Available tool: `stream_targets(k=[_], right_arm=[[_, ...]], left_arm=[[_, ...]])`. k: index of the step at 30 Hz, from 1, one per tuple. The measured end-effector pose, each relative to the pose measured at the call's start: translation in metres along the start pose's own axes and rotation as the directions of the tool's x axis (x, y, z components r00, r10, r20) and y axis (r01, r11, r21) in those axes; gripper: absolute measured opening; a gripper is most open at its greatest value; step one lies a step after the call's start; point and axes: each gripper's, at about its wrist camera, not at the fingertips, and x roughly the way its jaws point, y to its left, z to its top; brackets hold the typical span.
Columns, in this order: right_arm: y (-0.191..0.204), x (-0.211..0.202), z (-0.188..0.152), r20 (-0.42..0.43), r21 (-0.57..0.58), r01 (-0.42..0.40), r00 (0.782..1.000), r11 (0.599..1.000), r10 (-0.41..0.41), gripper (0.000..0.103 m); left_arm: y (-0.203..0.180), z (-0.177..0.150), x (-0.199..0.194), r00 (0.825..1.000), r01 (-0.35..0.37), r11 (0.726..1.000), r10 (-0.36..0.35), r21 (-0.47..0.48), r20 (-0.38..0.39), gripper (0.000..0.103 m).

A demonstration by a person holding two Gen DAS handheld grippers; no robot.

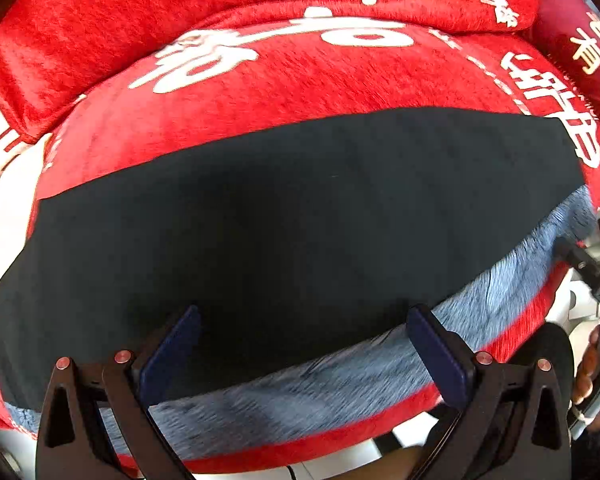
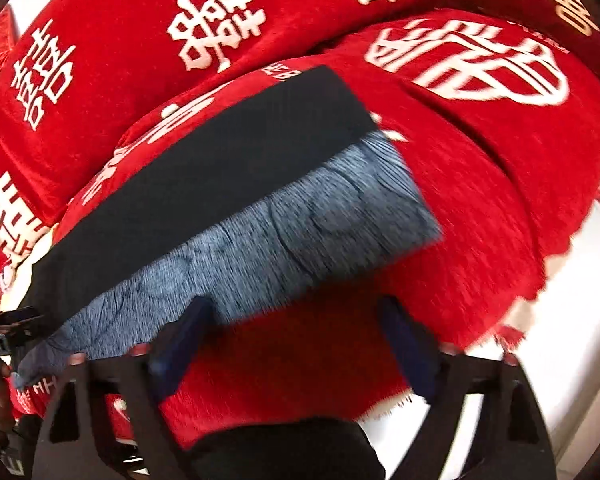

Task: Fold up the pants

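We see both views bright and evenly lit, with strong color and no hard shadows. The fisheye lens bends everything: straight edges bow outward, and the corners fall off into black vignette. In the left view the pants (image 1: 292,216) read as a flat black mass with almost no detail, while their grey lining (image 1: 340,384) smears into streaks. White patches at the left and right edges are blown out. The right view is softer overall; we see motion blur on the cover (image 2: 460,208) and its white print, and both fingers (image 2: 180,344) look smeared. A dark shadow sits beneath the lining's near edge there.
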Motion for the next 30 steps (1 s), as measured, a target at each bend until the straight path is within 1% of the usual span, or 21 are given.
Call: stream_targets(k=[2,5,8,11,12,13,14,16,17,18,19,20,21,24,26,27,28,29,30], right_arm=[[0.000,-0.001,0.012,0.036,0.001,-0.027,0.999,1.000,0.027,0.083],[0.001,0.006,0.029,0.059,0.016,-0.060,0.996,0.998,0.059,0.083],[0.005,0.016,0.042,0.086,0.006,-0.058,0.995,0.998,0.057,0.083],[0.008,0.019,0.050,0.090,0.014,-0.063,0.994,0.998,0.062,0.083],[0.010,0.016,0.048,0.081,0.005,-0.086,0.993,0.996,0.086,0.079],[0.011,0.015,0.046,0.057,-0.033,-0.107,0.992,0.994,0.109,0.071],[0.014,0.014,0.042,0.045,-0.055,-0.107,0.993,0.993,0.110,0.067],[0.019,0.017,0.037,0.045,-0.108,-0.044,0.998,0.993,0.050,0.052],[0.017,0.018,0.039,0.051,-0.107,-0.042,0.998,0.993,0.047,0.049],[0.013,0.018,0.045,0.054,-0.079,-0.052,0.997,0.996,0.056,0.033],[0.009,0.019,0.050,0.046,-0.048,-0.073,0.996,0.996,0.075,0.020],[0.007,0.019,0.056,0.037,-0.021,-0.087,0.995,0.996,0.087,0.018],[0.012,0.014,0.059,0.048,-0.032,-0.075,0.996,0.997,0.076,0.017],[0.041,-0.005,0.059,0.120,-0.163,0.004,0.993,0.987,0.016,0.015],[0.054,-0.011,0.059,0.130,-0.203,0.043,0.991,0.978,-0.017,0.015],[0.061,-0.018,0.060,0.138,-0.207,0.052,0.990,0.977,-0.023,0.015],[0.066,-0.026,0.060,0.152,-0.211,0.049,0.988,0.976,-0.017,0.015],[0.072,-0.036,0.060,0.173,-0.222,0.047,0.985,0.974,-0.008,0.015],[0.081,-0.047,0.059,0.195,-0.238,0.053,0.981,0.970,-0.006,0.015]], left_arm=[[0.000,0.009,0.006,1.000,-0.008,0.999,0.008,-0.036,-0.004,0.103],[-0.003,0.027,0.010,1.000,-0.023,0.997,0.024,-0.071,0.003,0.103],[-0.003,0.045,0.019,0.999,-0.034,0.994,0.033,-0.106,-0.004,0.103],[-0.002,0.048,0.020,0.999,-0.042,0.990,0.040,-0.134,-0.015,0.103],[-0.001,0.047,0.021,0.999,-0.047,0.990,0.046,-0.137,-0.012,0.103],[-0.002,0.048,0.023,0.999,-0.052,0.989,0.052,-0.138,-0.008,0.103],[-0.002,0.048,0.024,0.998,-0.059,0.988,0.059,-0.142,-0.004,0.103],[-0.002,0.051,0.026,0.998,-0.068,0.986,0.068,-0.155,-0.003,0.103],[-0.003,0.053,0.027,0.997,-0.071,0.984,0.071,-0.163,-0.007,0.103],[-0.004,0.054,0.027,0.997,-0.073,0.984,0.072,-0.163,-0.012,0.103],[-0.003,0.056,0.028,0.997,-0.071,0.984,0.069,-0.161,-0.017,0.103],[-0.002,0.057,0.028,0.998,-0.065,0.985,0.062,-0.162,-0.024,0.103],[-0.003,0.059,0.029,0.998,-0.063,0.985,0.060,-0.162,-0.026,0.103],[-0.006,0.059,0.029,0.997,-0.071,0.985,0.071,-0.155,-0.001,0.103],[-0.011,0.058,0.028,0.996,-0.083,0.986,0.086,-0.144,0.014,0.103],[-0.012,0.061,0.026,0.996,-0.082,0.986,0.084,-0.144,0.005,0.103],[-0.011,0.064,0.023,0.997,-0.075,0.986,0.074,-0.148,-0.008,0.103],[-0.007,0.068,0.019,0.999,-0.047,0.985,0.045,-0.166,-0.014,0.103],[-0.003,0.071,0.014,1.000,-0.014,0.982,0.014,-0.186,-0.005,0.103]])
